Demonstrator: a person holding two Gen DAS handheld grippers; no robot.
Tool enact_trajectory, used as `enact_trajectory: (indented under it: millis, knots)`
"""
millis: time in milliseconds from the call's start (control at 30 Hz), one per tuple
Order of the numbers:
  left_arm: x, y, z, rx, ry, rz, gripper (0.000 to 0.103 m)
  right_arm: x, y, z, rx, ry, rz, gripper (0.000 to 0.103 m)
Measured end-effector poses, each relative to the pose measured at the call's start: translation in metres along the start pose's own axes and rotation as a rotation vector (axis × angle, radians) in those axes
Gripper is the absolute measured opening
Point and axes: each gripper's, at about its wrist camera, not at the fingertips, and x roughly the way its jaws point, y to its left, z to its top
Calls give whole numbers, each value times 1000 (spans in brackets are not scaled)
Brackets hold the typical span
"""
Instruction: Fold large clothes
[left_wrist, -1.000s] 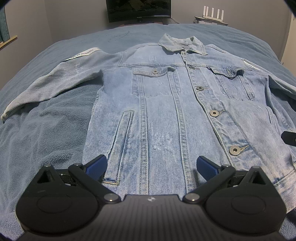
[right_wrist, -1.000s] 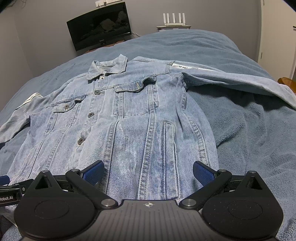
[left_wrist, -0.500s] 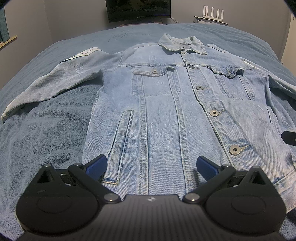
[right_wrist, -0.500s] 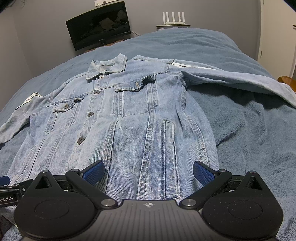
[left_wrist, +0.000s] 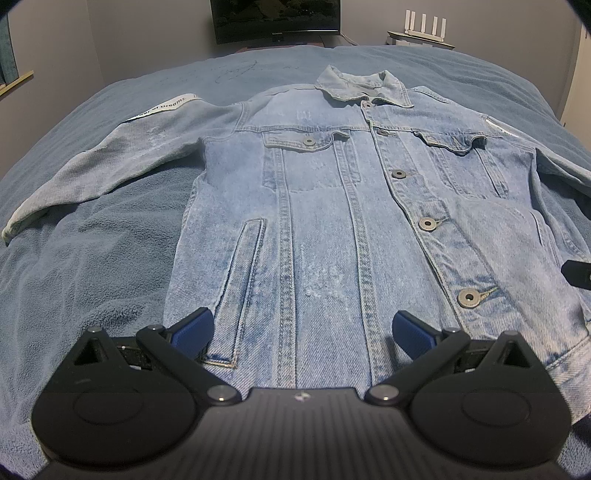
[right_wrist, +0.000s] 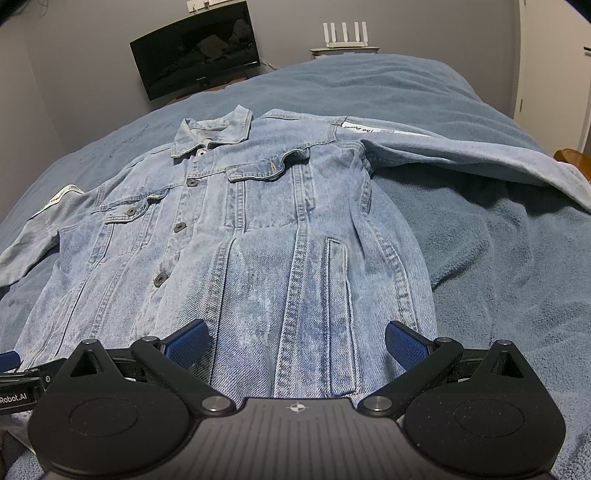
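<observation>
A light blue denim jacket (left_wrist: 332, 221) lies face up and buttoned on the bed, collar away from me, both sleeves spread out to the sides. It also shows in the right wrist view (right_wrist: 277, 240). My left gripper (left_wrist: 301, 330) is open and empty, over the jacket's hem on its left half. My right gripper (right_wrist: 295, 341) is open and empty, over the hem on the right half. The left sleeve (left_wrist: 110, 158) reaches out left; the right sleeve (right_wrist: 480, 158) reaches out right. The left gripper's body (right_wrist: 14, 373) shows at the right wrist view's left edge.
The jacket lies on a blue fleece blanket (left_wrist: 92, 258) that covers the bed. A dark monitor (right_wrist: 195, 50) and a white router (right_wrist: 343, 37) stand against the grey wall beyond the bed. A door is at the far right (right_wrist: 554, 55).
Almost nothing: both grippers stay open over the hem. The right wrist view has shifted very slightly.
</observation>
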Motion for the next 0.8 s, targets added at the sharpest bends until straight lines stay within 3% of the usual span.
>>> enact_trajectory:
  millis: [167,233,400,533,667,800]
  knots:
    - [-12,1,3,-21,-49,-25,103,-3,-2,3,12,-21,-22,103]
    - [-20,0,9,-19,-92,-31,103,-10,-7,11,34,-80,-37,103]
    - [-42,-19,43,99,-219,28,103,-28,-27,39,62,-248,-102,103]
    - [-42,-24,77,125,-278,3,103,-27,-59,75,74,-236,-121,103]
    - [-18,-20,99,45,-244,-78,103,-22,-103,108,146,-266,-186,103]
    - [24,-7,84,-54,-161,-157,103,2,-169,125,313,-236,-69,103]
